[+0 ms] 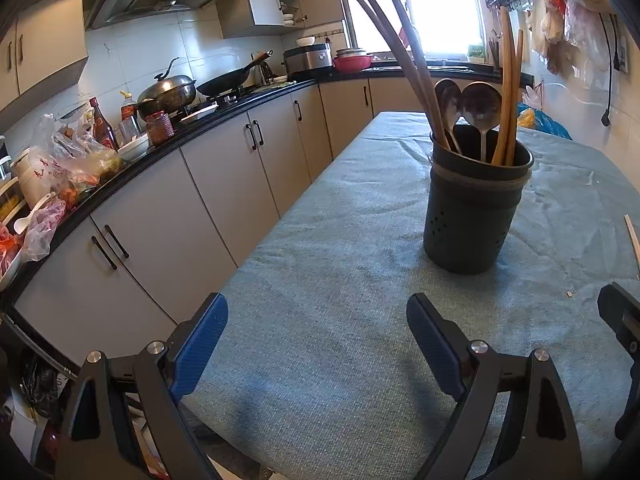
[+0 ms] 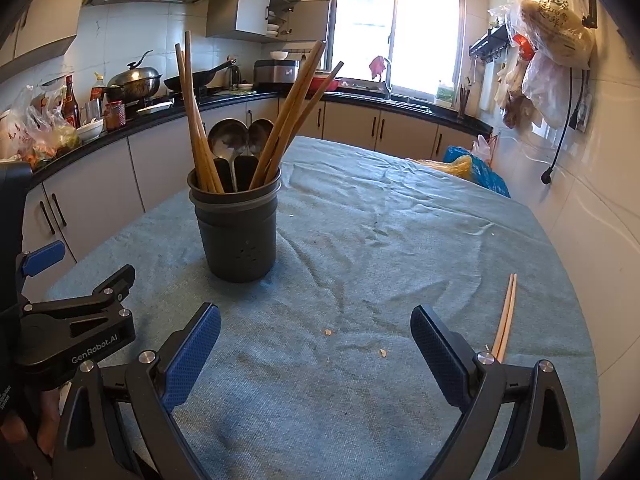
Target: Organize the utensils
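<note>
Grippers: your left gripper (image 1: pixel 316 336) and right gripper (image 2: pixel 316 344) both hang spread wide over the cloth, holding nothing.
Holder: your dark utensil holder (image 2: pixel 239 232) stands upright on the blue tablecloth (image 2: pixel 380 240), filled with chopsticks and two metal spoons (image 2: pixel 228 140).
Loose chopsticks: one pale pair (image 2: pixel 505 316) lies flat just beside your right gripper's right finger.

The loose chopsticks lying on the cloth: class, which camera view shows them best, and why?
The right wrist view: the chopsticks lie in plain sight on the blue cloth, to the right of the open right tool. The left wrist view catches only a pale sliver at its right edge.
</note>
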`<action>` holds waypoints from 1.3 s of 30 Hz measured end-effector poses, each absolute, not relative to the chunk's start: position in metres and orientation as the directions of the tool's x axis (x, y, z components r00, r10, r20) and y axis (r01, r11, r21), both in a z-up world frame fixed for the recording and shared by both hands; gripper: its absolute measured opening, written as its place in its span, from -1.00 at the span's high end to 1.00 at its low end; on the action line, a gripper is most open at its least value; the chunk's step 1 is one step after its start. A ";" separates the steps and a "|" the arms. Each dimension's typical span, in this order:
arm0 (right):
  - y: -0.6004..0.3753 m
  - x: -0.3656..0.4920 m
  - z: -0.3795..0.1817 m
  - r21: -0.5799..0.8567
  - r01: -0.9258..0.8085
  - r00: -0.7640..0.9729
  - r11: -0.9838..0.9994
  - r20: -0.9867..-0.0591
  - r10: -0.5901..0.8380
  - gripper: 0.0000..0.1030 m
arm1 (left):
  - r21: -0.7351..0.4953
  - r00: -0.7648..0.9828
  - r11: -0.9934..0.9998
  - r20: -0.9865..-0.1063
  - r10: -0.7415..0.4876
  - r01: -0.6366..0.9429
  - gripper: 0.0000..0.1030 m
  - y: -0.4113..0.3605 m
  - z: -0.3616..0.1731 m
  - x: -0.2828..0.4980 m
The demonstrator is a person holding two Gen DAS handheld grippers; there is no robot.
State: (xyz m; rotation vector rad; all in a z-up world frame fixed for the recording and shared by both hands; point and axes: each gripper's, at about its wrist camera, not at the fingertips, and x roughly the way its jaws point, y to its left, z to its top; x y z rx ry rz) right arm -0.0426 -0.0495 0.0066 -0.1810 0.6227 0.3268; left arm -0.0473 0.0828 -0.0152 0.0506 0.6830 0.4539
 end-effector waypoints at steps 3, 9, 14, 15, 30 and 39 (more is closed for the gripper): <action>-0.049 -0.043 0.006 -0.070 -0.353 0.762 0.933 -0.601 0.243 -0.90 | 0.192 0.682 0.901 -0.598 0.421 -0.388 -0.75 0.083 -0.015 -0.047; -0.048 -0.042 0.006 -0.072 -0.353 0.762 0.933 -0.601 0.242 -0.90 | 0.192 0.682 0.901 -0.597 0.422 -0.390 -0.75 0.083 -0.015 -0.047; -0.047 -0.043 0.005 -0.071 -0.353 0.761 0.933 -0.602 0.242 -0.90 | 0.191 0.683 0.901 -0.597 0.421 -0.389 -0.75 0.083 -0.015 -0.048; -0.047 -0.043 0.005 -0.071 -0.353 0.760 0.933 -0.603 0.242 -0.90 | 0.191 0.683 0.901 -0.597 0.421 -0.389 -0.75 0.083 -0.015 -0.048; -0.047 -0.044 0.004 -0.072 -0.355 0.760 0.932 -0.603 0.243 -0.90 | 0.191 0.682 0.901 -0.597 0.421 -0.389 -0.75 0.083 -0.015 -0.048; -0.047 -0.044 0.004 -0.071 -0.356 0.758 0.932 -0.605 0.243 -0.90 | 0.191 0.682 0.901 -0.597 0.422 -0.390 -0.75 0.083 -0.015 -0.048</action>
